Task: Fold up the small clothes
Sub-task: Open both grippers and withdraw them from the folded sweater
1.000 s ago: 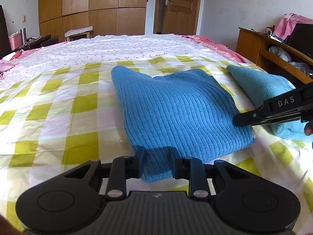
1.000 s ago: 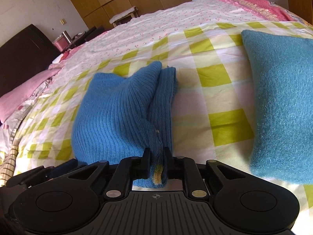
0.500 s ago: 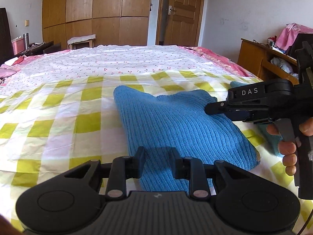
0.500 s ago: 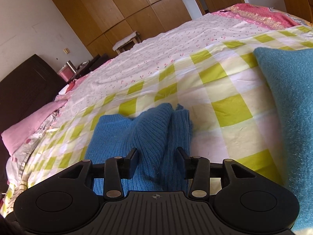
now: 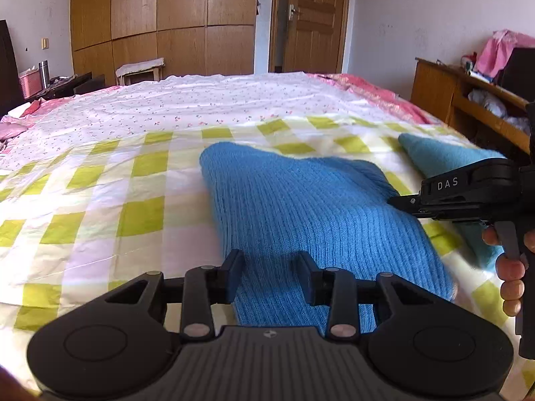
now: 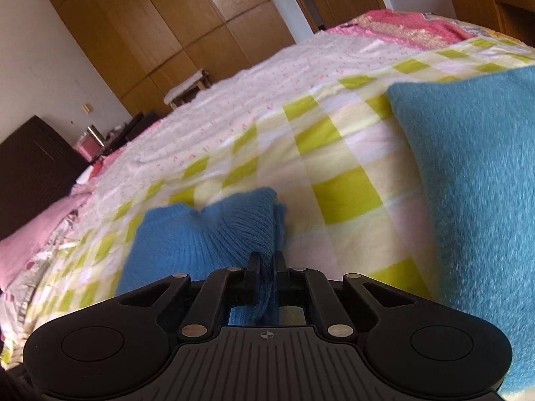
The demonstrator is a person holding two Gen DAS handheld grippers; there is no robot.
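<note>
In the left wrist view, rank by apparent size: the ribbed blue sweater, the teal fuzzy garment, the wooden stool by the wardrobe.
1. Ribbed blue sweater, largest by far.
2. Teal fuzzy garment, partly hidden behind the right gripper.
3. Wooden stool, smallest, though it stands far off, so true size is unsure.

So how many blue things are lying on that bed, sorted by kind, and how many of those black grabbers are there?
Ribbed blue knit garment: 1
Fuzzy teal folded cloth: 1
Black grippers: 2, the left gripper and the right gripper
Total: 4
</note>
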